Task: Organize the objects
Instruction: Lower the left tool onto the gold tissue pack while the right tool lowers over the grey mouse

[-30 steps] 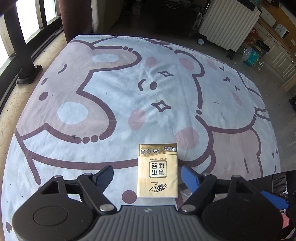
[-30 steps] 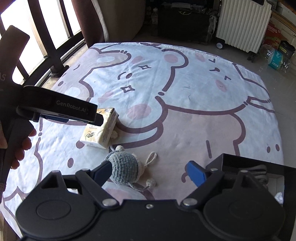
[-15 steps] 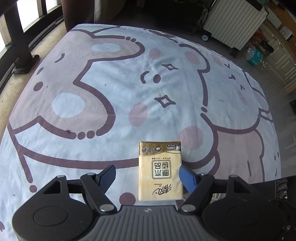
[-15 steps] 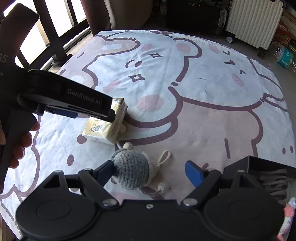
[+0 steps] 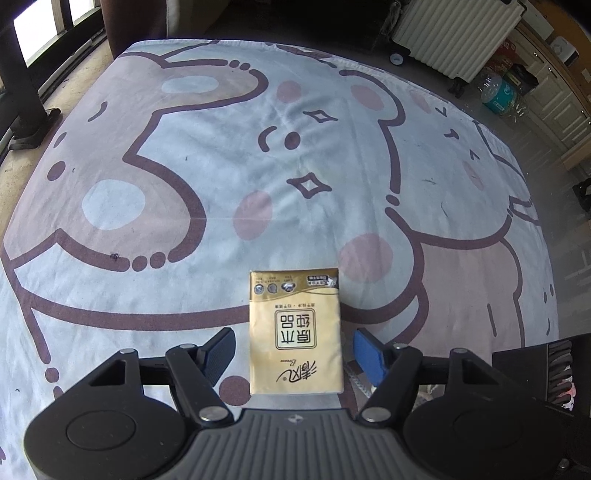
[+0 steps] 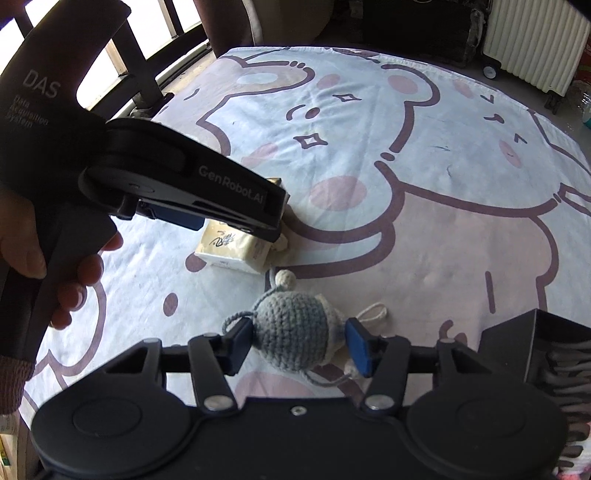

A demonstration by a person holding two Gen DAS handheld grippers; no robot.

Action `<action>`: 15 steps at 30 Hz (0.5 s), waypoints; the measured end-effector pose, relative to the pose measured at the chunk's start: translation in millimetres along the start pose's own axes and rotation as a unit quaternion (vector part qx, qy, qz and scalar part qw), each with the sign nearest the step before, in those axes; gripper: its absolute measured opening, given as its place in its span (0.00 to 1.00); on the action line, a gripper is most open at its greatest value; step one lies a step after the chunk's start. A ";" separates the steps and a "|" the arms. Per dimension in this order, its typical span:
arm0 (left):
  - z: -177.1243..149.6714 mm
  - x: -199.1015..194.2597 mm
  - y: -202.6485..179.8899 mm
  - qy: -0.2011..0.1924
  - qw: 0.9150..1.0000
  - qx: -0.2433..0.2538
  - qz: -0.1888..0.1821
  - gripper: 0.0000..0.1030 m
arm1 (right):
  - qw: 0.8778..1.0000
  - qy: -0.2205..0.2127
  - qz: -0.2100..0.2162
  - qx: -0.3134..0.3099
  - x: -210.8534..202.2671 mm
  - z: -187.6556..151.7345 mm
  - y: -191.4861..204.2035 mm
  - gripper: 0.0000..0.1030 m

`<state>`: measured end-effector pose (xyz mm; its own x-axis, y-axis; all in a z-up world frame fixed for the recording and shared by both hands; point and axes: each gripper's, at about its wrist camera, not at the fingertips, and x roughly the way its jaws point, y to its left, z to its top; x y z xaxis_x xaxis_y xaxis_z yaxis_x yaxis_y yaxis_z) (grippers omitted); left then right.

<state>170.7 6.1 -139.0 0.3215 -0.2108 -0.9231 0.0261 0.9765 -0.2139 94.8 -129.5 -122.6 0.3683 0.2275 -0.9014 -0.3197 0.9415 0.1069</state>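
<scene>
A yellow tissue pack (image 5: 294, 332) lies flat on the cartoon-print cloth (image 5: 221, 166). My left gripper (image 5: 293, 354) is open, with one finger on each side of the pack and a gap on both sides. The pack also shows in the right wrist view (image 6: 236, 247), partly hidden under the left gripper's body (image 6: 192, 184). A grey crocheted toy (image 6: 291, 332) with cream cords lies on the cloth. My right gripper (image 6: 299, 345) straddles the toy, its jaws narrowed close to the toy's sides, and whether the pads touch it is unclear.
A black box (image 6: 554, 354) holding dark cords and something pink stands at the right, close to both grippers; it also shows in the left wrist view (image 5: 535, 373). A white radiator (image 5: 458, 33) and a water bottle (image 5: 496, 92) stand on the floor beyond the cloth.
Both grippers have moved forward and down. The left fingers now flank the tissue pack more closely. The right jaws have narrowed around the crocheted toy.
</scene>
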 end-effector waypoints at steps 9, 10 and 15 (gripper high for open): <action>-4.1 9.1 -1.1 0.025 1.000 -0.011 0.015 0.52 | 1.000 0.002 -0.003 -0.003 -4.7 -3.0 -3.8 0.53; -4.1 8.1 -2.1 0.025 1.000 -0.007 0.017 0.52 | 1.000 0.002 -0.004 -0.002 -5.2 -3.3 -4.8 0.53; -5.5 -1.3 -4.3 0.016 1.000 0.006 0.026 0.51 | 1.000 0.000 -0.011 0.004 -9.9 -5.4 -10.1 0.53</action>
<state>165.0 1.9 -138.6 0.2916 -0.1616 -0.9428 0.0209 0.9865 -0.1626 89.7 -142.6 -117.0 0.3755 0.2061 -0.9036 -0.3051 0.9481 0.0895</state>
